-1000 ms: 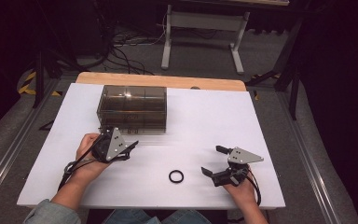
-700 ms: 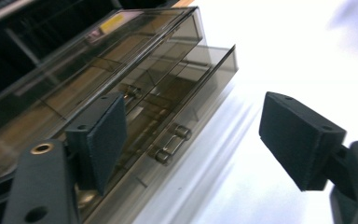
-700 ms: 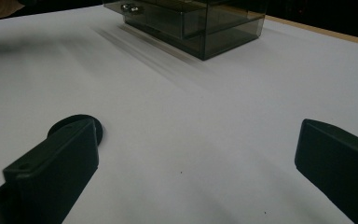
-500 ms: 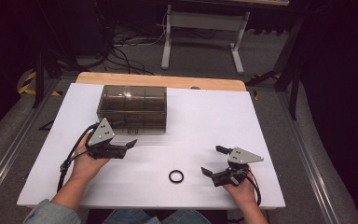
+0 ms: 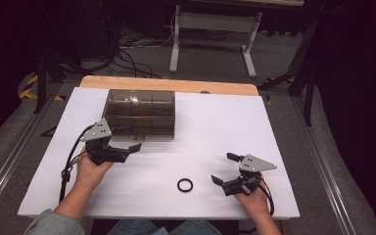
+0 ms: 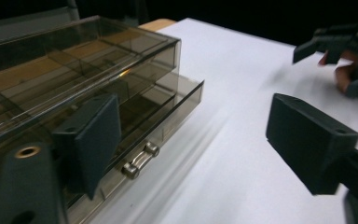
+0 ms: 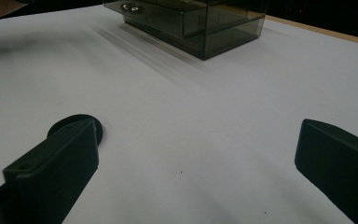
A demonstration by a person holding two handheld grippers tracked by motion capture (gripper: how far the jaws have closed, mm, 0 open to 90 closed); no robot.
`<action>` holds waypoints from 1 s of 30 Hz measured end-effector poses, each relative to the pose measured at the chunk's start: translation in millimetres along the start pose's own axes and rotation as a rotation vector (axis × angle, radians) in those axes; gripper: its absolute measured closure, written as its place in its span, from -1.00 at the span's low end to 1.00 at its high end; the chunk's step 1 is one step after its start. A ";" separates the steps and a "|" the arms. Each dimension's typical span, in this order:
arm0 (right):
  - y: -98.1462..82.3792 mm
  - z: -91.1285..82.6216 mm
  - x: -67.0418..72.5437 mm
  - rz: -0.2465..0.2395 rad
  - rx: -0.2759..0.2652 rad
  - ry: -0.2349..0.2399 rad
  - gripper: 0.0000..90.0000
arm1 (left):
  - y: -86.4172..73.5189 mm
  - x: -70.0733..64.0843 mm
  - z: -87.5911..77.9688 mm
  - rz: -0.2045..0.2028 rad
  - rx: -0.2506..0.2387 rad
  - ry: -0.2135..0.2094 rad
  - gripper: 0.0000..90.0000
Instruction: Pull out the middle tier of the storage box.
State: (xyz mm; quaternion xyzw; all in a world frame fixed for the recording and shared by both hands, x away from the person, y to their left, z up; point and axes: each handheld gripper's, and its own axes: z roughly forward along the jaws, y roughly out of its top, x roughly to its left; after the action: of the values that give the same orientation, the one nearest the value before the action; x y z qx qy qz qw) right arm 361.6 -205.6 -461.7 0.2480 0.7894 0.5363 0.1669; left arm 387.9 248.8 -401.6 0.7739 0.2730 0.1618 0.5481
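While the drawer (image 6: 168, 116) of the smoked organizer box (image 5: 139, 113) sits pulled partway out | left tongs (image 5: 127, 149) just off its handle (image 6: 139, 159), jaws just opened wide, nothing between | black ring (image 5: 185, 185) loose on white surface (image 5: 215, 127), mid-front | right tongs (image 5: 223, 170) wide, empty, beside ring, likely staged to grab it for the drawer.

One drawer box (image 5: 139, 115), one black ring (image 5: 185, 185), two grippers
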 end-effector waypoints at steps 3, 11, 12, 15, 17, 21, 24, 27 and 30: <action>0.0 0.0 0.1 0.000 0.000 0.000 -1.00 | 0.2 3.2 -0.4 -0.046 -0.032 -0.041 -0.69; 0.0 0.0 -0.1 0.000 0.001 -0.002 -1.00 | 1.8 11.9 -4.0 -0.100 -0.084 -0.096 -0.85; 0.0 0.0 -0.1 0.000 0.001 -0.002 -1.00 | 1.4 13.6 -4.4 -0.105 -0.086 -0.112 -0.85; 0.0 0.2 -0.1 0.002 -0.001 -0.002 -1.00 | 0.9 16.2 -6.2 -0.084 -0.078 -0.149 -0.86; 0.0 0.1 -0.3 0.000 0.000 -0.003 -1.00 | 1.3 16.3 -6.8 -0.061 -0.065 -0.170 -0.85; 0.0 0.2 -0.4 0.001 0.000 -0.004 -1.00 | 4.6 16.4 -6.1 -0.023 -0.036 -0.197 -0.63; 0.0 0.2 -0.5 0.003 0.000 -0.006 -1.00 | 7.3 15.9 -4.4 0.010 0.005 -0.207 -0.54; 0.0 0.3 -0.4 0.003 -0.001 -0.007 -1.00 | 10.8 16.0 -2.8 0.069 0.066 -0.198 -0.40; -0.1 0.2 -0.3 0.002 -0.001 -0.008 -1.00 | 14.0 17.0 -1.8 0.101 0.107 -0.194 -0.35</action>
State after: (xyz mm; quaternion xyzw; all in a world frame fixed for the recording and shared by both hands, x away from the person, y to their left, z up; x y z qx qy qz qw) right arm 362.0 -205.7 -461.8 0.2507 0.7881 0.5359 0.1697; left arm 403.9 256.8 -388.6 0.8268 0.1877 0.0985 0.5211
